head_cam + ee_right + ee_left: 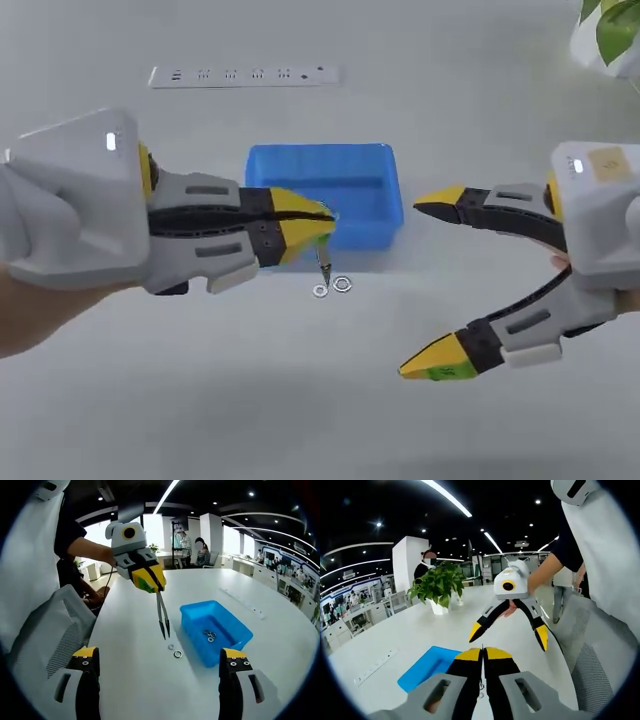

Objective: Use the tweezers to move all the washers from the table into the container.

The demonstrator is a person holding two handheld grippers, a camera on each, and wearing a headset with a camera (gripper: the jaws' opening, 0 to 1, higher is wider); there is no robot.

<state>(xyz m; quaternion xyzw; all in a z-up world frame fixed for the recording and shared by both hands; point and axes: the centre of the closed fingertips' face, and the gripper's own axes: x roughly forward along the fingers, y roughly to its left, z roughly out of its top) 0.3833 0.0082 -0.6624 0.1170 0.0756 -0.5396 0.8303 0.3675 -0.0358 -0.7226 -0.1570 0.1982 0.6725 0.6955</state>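
My left gripper (pixel 322 222) is shut on thin metal tweezers (pixel 324 258) that point down at the table. The tweezer tips (pixel 164 629) hang just above two loose washers (pixel 342 285) (pixel 178 654), slightly apart and holding nothing. Right behind the washers stands the blue container (pixel 325 195), and several washers (pixel 209 635) lie inside it. To the right of the washers my right gripper (pixel 425 288) stands wide open and holds nothing. In the left gripper view the shut jaws (pixel 483 652) face the open right gripper (pixel 508 639).
A white power strip (pixel 243 76) lies at the far side of the table. A potted plant (pixel 610 30) stands at the far right corner. A mesh chair (pixel 50 625) is by the table's edge, and people stand in the background.
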